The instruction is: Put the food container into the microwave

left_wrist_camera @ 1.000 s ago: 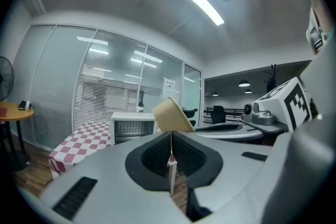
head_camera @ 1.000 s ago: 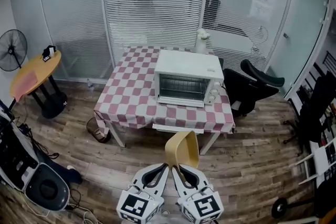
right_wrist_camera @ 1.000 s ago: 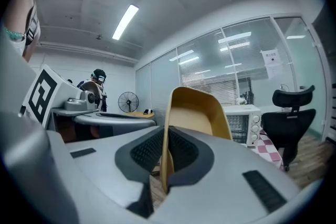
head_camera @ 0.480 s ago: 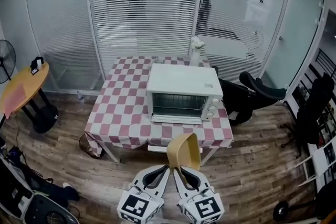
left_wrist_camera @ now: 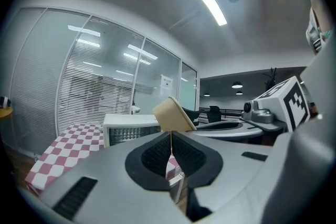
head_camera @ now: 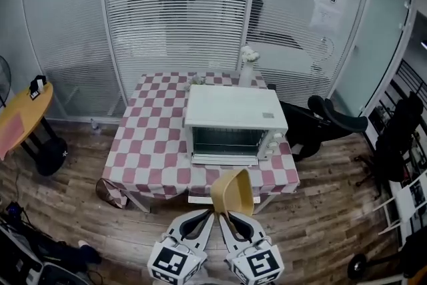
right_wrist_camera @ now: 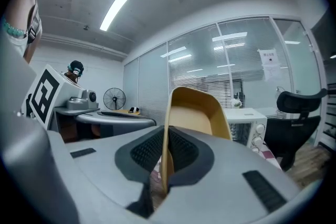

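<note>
Food container (right_wrist_camera: 197,113) between right fingers (right_wrist_camera: 181,150)

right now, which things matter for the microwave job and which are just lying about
Job: food container, held by left gripper and right gripper; microwave, door shut, on checked table.
Lying about: black office chair, orange side table, flower vase.

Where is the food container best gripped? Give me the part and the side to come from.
Grip the thin wall at the near, lower end of the food container, coming from the person's side. It is an open tub tipped up, so only its wall fits between jaws. The right gripper is shut on that wall; the left gripper pinches the same end.
</note>
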`<act>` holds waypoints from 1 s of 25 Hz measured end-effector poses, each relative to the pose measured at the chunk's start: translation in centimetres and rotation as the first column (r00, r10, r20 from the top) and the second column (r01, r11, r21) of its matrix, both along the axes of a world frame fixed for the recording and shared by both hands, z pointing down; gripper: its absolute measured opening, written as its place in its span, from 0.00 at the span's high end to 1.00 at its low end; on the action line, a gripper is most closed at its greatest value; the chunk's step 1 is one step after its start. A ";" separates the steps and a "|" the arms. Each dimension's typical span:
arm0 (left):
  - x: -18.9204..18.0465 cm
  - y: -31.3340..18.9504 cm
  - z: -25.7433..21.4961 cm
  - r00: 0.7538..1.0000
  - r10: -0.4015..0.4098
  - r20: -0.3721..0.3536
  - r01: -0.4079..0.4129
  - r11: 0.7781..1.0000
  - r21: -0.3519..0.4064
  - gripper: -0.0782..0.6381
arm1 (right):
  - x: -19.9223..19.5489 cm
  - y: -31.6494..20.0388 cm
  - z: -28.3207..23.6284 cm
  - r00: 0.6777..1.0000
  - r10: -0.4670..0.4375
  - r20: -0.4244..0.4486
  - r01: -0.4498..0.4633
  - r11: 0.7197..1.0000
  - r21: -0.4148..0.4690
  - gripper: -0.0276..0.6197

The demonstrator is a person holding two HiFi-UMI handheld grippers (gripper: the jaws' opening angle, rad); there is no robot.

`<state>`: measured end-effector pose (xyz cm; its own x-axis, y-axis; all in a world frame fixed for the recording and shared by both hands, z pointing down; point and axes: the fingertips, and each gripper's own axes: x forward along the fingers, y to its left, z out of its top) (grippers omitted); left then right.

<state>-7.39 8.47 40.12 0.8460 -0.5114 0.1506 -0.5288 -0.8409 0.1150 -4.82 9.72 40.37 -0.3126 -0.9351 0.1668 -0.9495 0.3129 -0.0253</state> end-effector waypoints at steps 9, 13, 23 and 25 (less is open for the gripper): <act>0.0 -2.7 0.7 0.999 0.041 0.010 -0.041 0.999 -0.011 0.87 | 0.2 -2.4 1.2 0.999 0.051 0.006 -0.051 0.998 -0.032 0.94; 0.0 -3.6 0.9 0.999 0.040 0.004 -0.040 0.999 -0.024 0.87 | 0.3 -3.3 1.6 0.999 0.051 -0.003 -0.051 0.998 -0.048 0.94; 2.1 -8.9 1.0 1.000 -0.028 0.007 0.028 0.999 -0.029 0.87 | 2.7 -8.8 1.5 1.000 -0.011 -0.013 0.011 0.999 -0.051 0.94; 3.1 -10.3 0.7 0.999 -0.035 0.007 0.035 0.999 -0.022 0.87 | 3.6 -10.2 1.2 1.000 -0.025 -0.013 0.025 0.998 -0.049 0.94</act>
<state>-4.28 -1.81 40.85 0.8265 -0.5374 0.1676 -0.5589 -0.8189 0.1304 -1.24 -0.43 41.61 -0.3332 -0.9176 0.2166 -0.9417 0.3353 -0.0280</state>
